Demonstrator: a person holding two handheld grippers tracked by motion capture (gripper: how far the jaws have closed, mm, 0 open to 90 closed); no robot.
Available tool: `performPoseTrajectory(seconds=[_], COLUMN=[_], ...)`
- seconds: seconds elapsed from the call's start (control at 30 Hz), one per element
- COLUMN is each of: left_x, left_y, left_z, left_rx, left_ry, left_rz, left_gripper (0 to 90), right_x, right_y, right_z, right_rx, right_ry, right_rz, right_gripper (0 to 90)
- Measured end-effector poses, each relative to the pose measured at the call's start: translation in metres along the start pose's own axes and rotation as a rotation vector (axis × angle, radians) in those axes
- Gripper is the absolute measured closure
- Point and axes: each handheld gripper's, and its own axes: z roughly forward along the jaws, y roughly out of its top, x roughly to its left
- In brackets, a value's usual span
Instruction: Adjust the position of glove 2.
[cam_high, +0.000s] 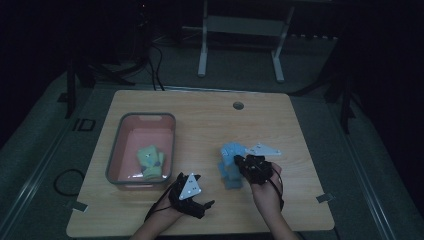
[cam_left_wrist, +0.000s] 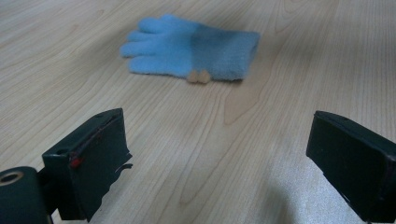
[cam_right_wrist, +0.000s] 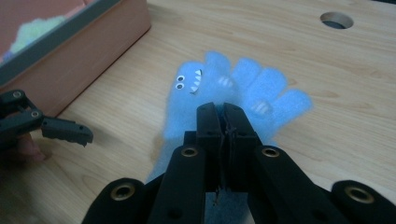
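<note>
Right gripper (cam_right_wrist: 223, 109) has its jaws pressed together over the blue glove (cam_right_wrist: 219, 93); a thin bit of material seems pinched in the seam between them, and the glove runs under the jaws, so it reads as clamped on the glove near the palm. Glove lies flat on the worktop (cam_right_wrist: 327, 154), fingers fanned away from the gripper, a small cartoon face with eyes and teeth on the side toward the bin. High view: same glove (cam_high: 231, 165) sits right of centre on the worktop (cam_high: 210, 115), right gripper (cam_high: 240, 161) on top of it, grey plate over it, hand coming in from the bottom edge. Left gripper (cam_high: 210, 204) sits near the front edge of the worktop, just right of the bin's near corner, jaws wide apart and nothing between them; in its own view the two black jaws frame bare wood, and the glove (cam_left_wrist: 189, 49) lies farther off, well clear of them, with two small tan dots at its near edge. Pink bin (cam_high: 116, 150) with a grey rim stands at the left of the worktop, holding a yellow-green glove (cam_high: 150, 160). Round hole (cam_high: 238, 105) sits in the worktop near the far edge. The two gloves are well apart, with the bin wall between them.
</note>
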Motion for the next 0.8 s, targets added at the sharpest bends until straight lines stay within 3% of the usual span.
performPoseTrajectory(seconds=[0.33,0.8], left_x=[0.000,-0.002], left_y=[0.000,0.000], left_z=[0.000,0.000], left_rx=[0.002,0.001], left_ry=[0.000,0.001], left_rz=[0.003,0.000], left_gripper=[5.7,5.7], right_x=[0.005,0.001], right_y=[-0.018,-0.032], right_z=[0.018,0.039], right_rx=[0.059,0.115], right_ry=[0.020,-0.009], right_rz=[0.027,0.030], right_gripper=[86.6,86.4])
